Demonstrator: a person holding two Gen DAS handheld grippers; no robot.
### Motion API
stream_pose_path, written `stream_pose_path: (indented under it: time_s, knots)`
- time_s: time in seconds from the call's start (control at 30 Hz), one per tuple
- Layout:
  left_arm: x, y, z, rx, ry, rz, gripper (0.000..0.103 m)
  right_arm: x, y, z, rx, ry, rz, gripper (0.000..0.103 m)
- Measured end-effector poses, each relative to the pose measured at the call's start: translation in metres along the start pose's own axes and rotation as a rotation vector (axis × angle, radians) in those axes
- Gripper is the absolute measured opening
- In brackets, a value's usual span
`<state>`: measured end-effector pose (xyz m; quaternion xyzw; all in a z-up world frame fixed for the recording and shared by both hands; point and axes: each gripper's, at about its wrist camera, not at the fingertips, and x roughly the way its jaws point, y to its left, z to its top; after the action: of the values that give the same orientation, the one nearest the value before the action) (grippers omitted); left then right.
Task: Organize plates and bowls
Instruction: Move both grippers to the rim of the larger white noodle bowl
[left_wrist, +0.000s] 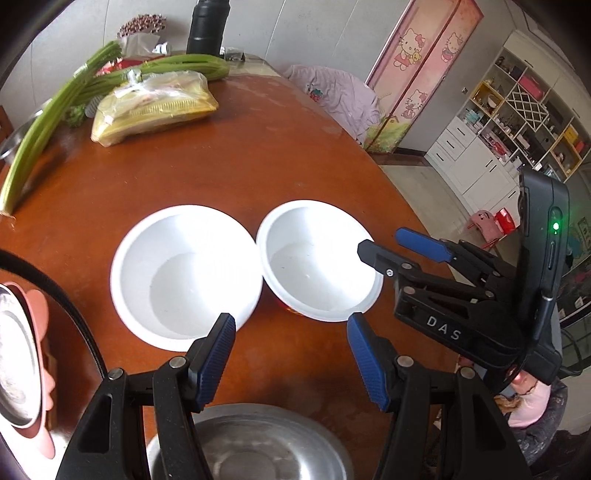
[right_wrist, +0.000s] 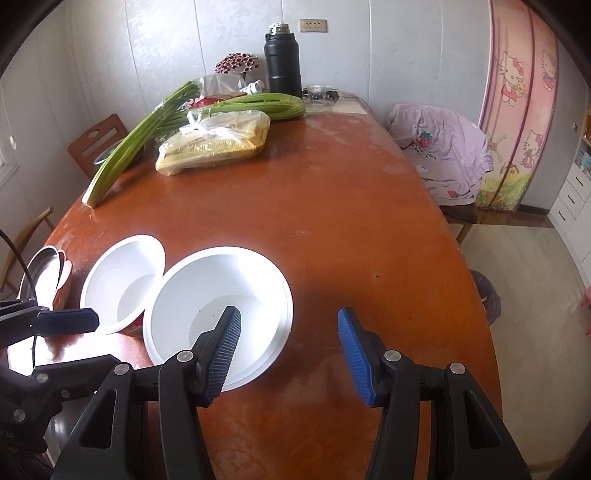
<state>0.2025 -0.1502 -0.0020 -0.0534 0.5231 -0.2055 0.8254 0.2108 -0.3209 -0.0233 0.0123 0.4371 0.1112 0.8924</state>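
Nearest the left wrist lens: a steel bowl at the bottom edge, directly beneath the left tongs, blue pads apart and gripping nothing. Further out on the brown bench, two white bowls side by side, rims touching or nearly so: a left white bowl and a right white bowl with a red band low on its outside. At the far left edge, a steel plate nested in a pink dish.

Seen from the right wrist, right tongs also apart and empty, left pad hanging over the near rim of the wide white bowl, right pad over bare bench. Beyond, celery stalks, a bagged yellow package and a black flask.

Probably glazed ceramic: stiff, smooth, moderately heavy, breakable if knocked together. Best hold likely across the rim wall, one pad inside and one outside, squeezed firmly against slipping.
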Motion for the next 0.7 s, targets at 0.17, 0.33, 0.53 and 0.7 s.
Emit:
stream_pose_path:
  time_s: [0.17, 0.33, 0.53, 0.7]
  knots:
    - [0.010, -0.002, 0.004, -0.043, 0.017, -0.040, 0.061, 0.015, -0.004, 0.001, -0.027, 0.030, 0.000, 0.056]
    - [0.021, 0.000, 0.008, -0.077, 0.036, -0.062, 0.054, 0.026, 0.000, -0.001, -0.063, 0.059, 0.032, 0.051]
    - [0.032, 0.000, 0.011, -0.096, 0.062, -0.078, 0.046, 0.026, 0.007, -0.007, -0.079, 0.069, 0.074, 0.044]
    - [0.036, 0.009, 0.015, -0.145, 0.057, -0.103, 0.046, 0.024, 0.012, -0.014, -0.085, 0.081, 0.098, 0.042]
